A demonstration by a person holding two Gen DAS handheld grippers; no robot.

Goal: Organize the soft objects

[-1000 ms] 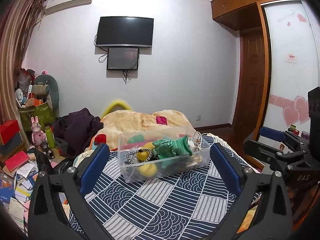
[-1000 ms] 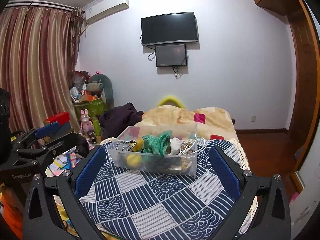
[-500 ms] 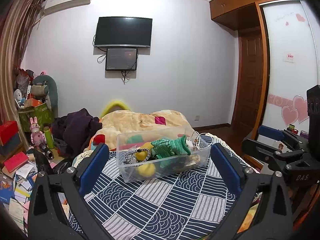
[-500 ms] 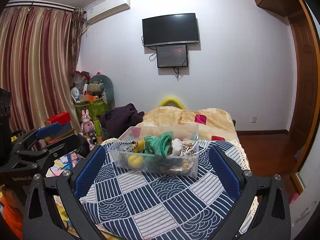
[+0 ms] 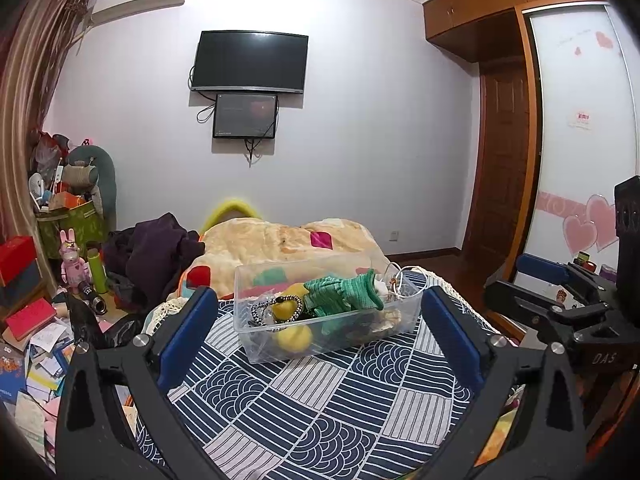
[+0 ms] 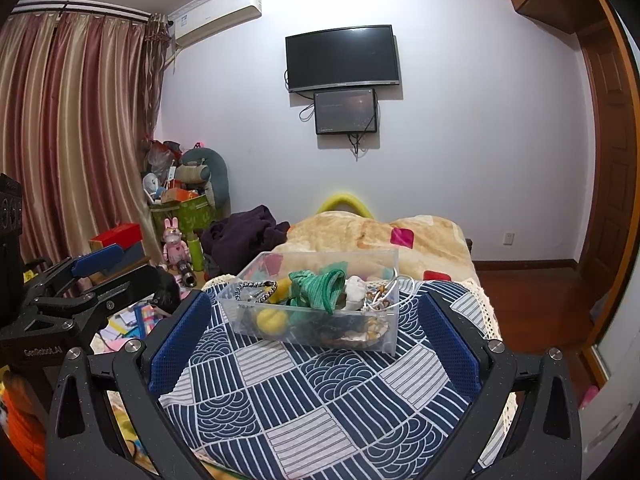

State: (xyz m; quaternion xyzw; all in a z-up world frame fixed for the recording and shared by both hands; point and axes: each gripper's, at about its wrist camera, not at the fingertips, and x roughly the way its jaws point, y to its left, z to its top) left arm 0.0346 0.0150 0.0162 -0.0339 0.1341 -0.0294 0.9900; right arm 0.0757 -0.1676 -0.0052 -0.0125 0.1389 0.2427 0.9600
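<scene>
- The left gripper [image 5: 320, 332] hangs with its jaws spread wide and nothing between them, blue pads framing the bin from a distance.
- The right gripper [image 6: 316, 336] is likewise released and empty, held level beside its partner; each shows at the edge of the other's view.
- Between both sets of fingers sits the clear plastic bin [image 5: 256, 338], resting on the blue patterned cloth [image 5: 320, 412] that covers the near end of the bed.
- Inside the bin, a green knitted glove [image 5: 344, 294] lies on top, over a yellow plush ball [image 5: 294, 338], a braided cord [image 5: 276, 308] and a white cable [image 6: 394, 292] draped over the far corner.
- The wide, square-on stance looks like a lining-up before the first reach; the glove, uppermost and soft, is the likeliest pick.
- Against the view a second earlier, the bin sits slightly lower and nearer in both frames, suggesting a small advance; the contents have not shifted.
- Behind, a beige blanket [image 6: 380, 236] and wall-mounted television [image 6: 342, 58].
</scene>
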